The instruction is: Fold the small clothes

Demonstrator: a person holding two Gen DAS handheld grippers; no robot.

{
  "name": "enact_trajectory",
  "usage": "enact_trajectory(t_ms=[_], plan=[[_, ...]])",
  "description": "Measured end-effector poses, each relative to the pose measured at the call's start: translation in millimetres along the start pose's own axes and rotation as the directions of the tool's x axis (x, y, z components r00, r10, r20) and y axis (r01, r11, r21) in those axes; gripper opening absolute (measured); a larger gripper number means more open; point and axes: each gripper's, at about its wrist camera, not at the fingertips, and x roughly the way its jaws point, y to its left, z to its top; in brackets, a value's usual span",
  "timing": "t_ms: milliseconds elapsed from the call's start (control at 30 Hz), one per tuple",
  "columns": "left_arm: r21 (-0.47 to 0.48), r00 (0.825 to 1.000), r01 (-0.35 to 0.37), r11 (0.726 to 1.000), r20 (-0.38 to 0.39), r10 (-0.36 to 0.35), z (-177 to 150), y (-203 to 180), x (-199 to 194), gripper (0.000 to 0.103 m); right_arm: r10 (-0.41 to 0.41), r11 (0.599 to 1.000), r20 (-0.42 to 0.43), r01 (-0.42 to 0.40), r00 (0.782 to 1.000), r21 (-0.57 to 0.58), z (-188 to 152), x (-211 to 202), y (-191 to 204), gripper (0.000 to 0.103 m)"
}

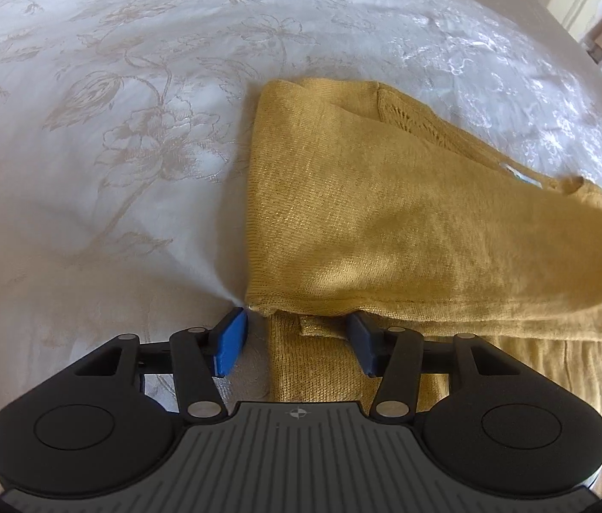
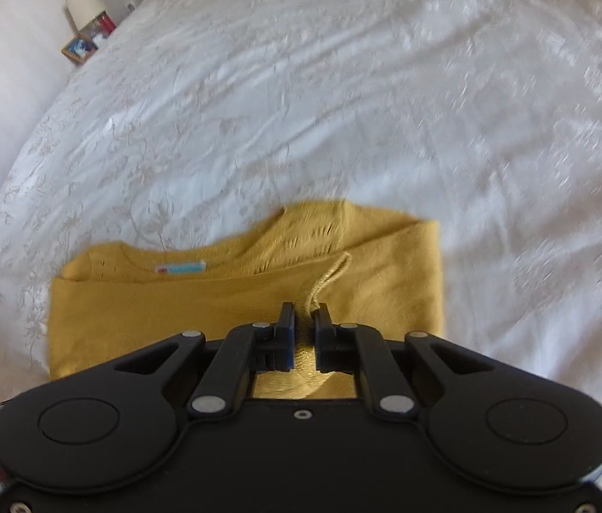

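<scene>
- Knitwear first: one mustard-yellow sweater (image 1: 386, 222) lies on the bed (image 1: 108, 128), partly folded, with one layer drawn across the rest.
- One white bedspread with a pale floral pattern covers the bed; the sweater lies on it, toward my near edge.
- One small label (image 2: 181, 268), blue with a red mark, shows inside the neckline in my right view.
- One pale cord loop (image 2: 329, 278) runs from the knit down to the tips of my right tongs (image 2: 304, 320).
- My right tongs are closed, pinching a fold of the sweater between their two blue pads; that view is blurred.
- My left tongs (image 1: 296, 333) stand about half open at the sweater's near corner; the knit lies between the two blue pads, and they do not press it.
- One lamp (image 2: 83, 4) and one framed picture (image 2: 80, 48) stand beside the bed.
</scene>
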Motion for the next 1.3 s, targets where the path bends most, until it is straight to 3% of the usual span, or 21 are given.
enact_trajectory(t_ms=[233,267,333,367,433,467,733,800,833,933,1033,1167,1300], plan=[[0.059,1.000,-0.018,0.998,-0.008,0.019,1,-5,0,0.057,-0.105,0.993,-0.019,0.105,0.994,0.045,4,16,-29,0.013],[0.063,1.000,-0.021,0.998,-0.010,0.022,2,-5,1,0.058,-0.085,0.994,-0.016,0.086,0.996,0.060,4,16,-32,0.022],[0.063,1.000,-0.020,0.998,-0.009,0.021,1,-5,1,0.058,-0.002,0.995,0.009,0.001,1.000,0.099,2,14,-34,0.025],[0.060,1.000,-0.019,0.998,-0.007,0.019,1,-5,1,0.058,0.022,0.994,0.007,-0.023,1.000,0.108,0,16,-34,0.043],[0.060,1.000,-0.017,0.998,-0.006,0.017,0,-4,2,0.059,0.043,0.994,-0.003,-0.043,0.999,0.104,-3,21,-32,0.064],[0.061,1.000,-0.016,0.998,-0.006,0.017,0,-3,2,0.059,0.052,0.994,-0.005,-0.051,0.999,0.101,-6,23,-31,0.066],[0.060,1.000,-0.017,0.998,-0.011,0.018,1,-3,2,0.060,0.075,0.992,-0.083,-0.066,0.994,0.108,-16,56,-32,0.063],[0.058,1.000,-0.019,0.998,-0.010,0.019,1,-3,2,0.060,0.096,0.989,-0.113,-0.082,0.989,0.123,-16,61,-30,0.036],[0.058,1.000,-0.020,0.998,-0.010,0.020,2,-3,2,0.060,0.092,0.990,-0.127,-0.077,0.988,0.116,-16,62,-27,0.015],[0.057,1.000,-0.020,0.998,-0.011,0.020,2,-3,2,0.060,0.108,0.994,-0.098,-0.107,0.989,0.012,-13,42,-5,0.013],[0.050,1.000,-0.016,0.999,-0.013,0.017,2,-1,2,0.060,-0.012,0.992,-0.037,0.008,0.999,-0.124,-11,16,11,0.012],[0.059,1.000,-0.017,0.998,-0.010,0.018,1,-2,3,0.061,-0.109,0.993,-0.053,0.106,0.993,-0.043,-7,26,-20,0.012],[0.066,1.000,-0.020,0.998,-0.023,0.021,3,-2,2,0.061,-0.050,0.999,-0.078,0.049,0.996,-0.016,-9,39,-30,0.019]])
